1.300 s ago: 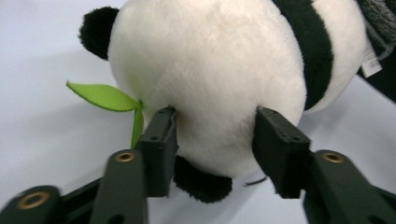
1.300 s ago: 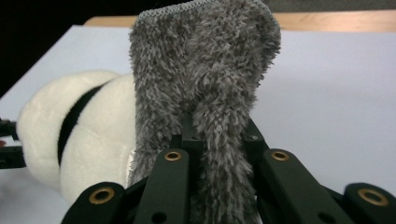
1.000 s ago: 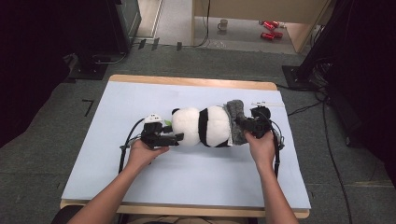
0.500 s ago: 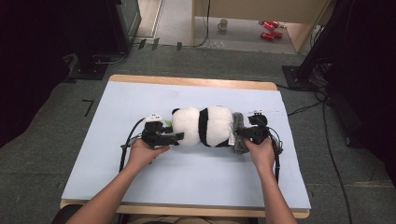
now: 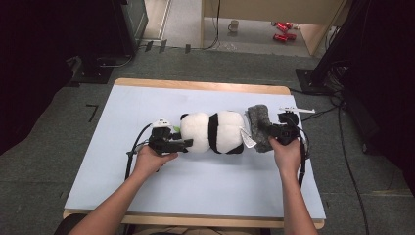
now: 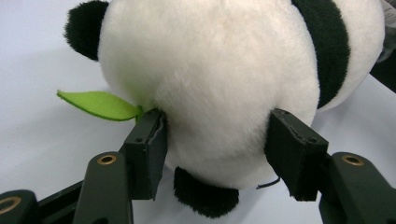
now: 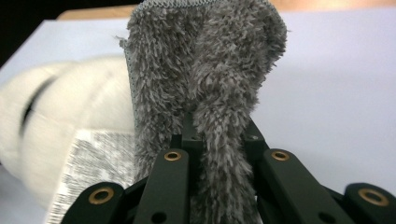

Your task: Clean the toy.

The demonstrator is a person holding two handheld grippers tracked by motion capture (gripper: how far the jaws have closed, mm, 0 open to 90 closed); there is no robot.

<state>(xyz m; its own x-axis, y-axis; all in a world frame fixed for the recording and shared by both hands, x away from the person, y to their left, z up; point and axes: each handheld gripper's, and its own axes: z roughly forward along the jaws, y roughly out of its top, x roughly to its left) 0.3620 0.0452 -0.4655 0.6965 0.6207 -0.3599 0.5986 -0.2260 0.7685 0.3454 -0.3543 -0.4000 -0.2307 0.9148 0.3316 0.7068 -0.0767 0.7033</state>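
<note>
we see a stuffed panda (image 5: 213,132) lying on its side near the middle of the pale blue table (image 5: 195,191), its head toward nine o'clock. the left gripper (image 5: 185,143) sits at the nine o'clock end of the panda. in the left gripper view its two black jaws stand on either side of the white head (image 6: 210,88) and press into the fur, so they pinch the head; they have just been closing on it. a green felt leaf (image 6: 100,105) sticks out just beside the jaw on the left of that view, and a black ear (image 6: 84,28) shows toward eleven o'clock.

at the three o'clock end of the panda the right gripper (image 5: 268,131) holds a grey fuzzy cloth (image 5: 258,125). in the right gripper view the jaws are pressed together on a fold of that cloth (image 7: 210,93), which rises toward twelve o'clock. a white printed tag (image 7: 93,168) lies at eight o'clock of the cloth, against the blurred panda body.
</note>
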